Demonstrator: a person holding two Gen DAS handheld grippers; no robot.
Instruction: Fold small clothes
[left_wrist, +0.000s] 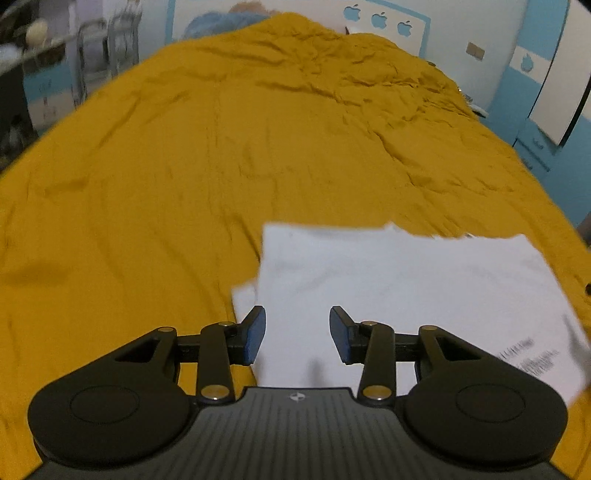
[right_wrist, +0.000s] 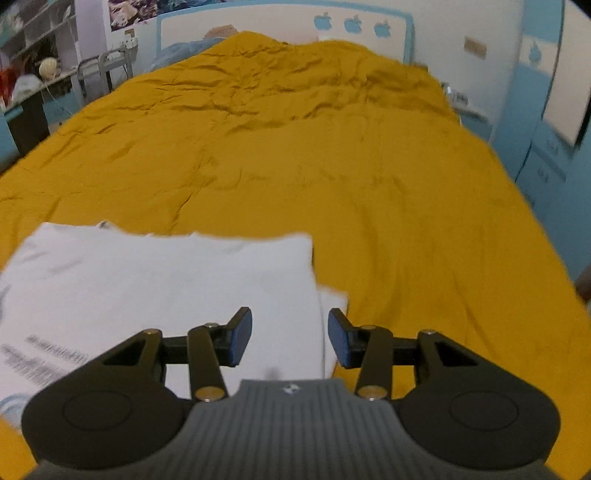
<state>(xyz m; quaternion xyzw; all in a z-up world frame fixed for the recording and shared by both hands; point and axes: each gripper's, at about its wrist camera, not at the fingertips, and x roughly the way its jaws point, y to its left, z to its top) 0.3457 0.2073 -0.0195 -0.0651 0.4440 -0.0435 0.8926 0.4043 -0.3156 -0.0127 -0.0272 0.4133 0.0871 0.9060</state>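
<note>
White garment (left_wrist: 406, 295), folded into a rough rectangle, lies flat on the mustard bedspread (left_wrist: 184, 166) at the near end of the bed. Grey printed lettering (left_wrist: 524, 356) runs along the garment's near edge; too blurred to read. A small flap of white fabric (left_wrist: 244, 301) sticks out past the garment's left side, another past its right side (right_wrist: 334, 297).

Left claw (left_wrist: 297, 334) hovers over the garment's left part, jaws spread, nothing between the blue pads (left_wrist: 256, 338). Right claw (right_wrist: 290, 338) hovers over the garment's right edge, likewise released and empty.

Beyond the garment, wrinkled bedspread reaches a white headboard with blue apple shapes (right_wrist: 352, 24).
</note>
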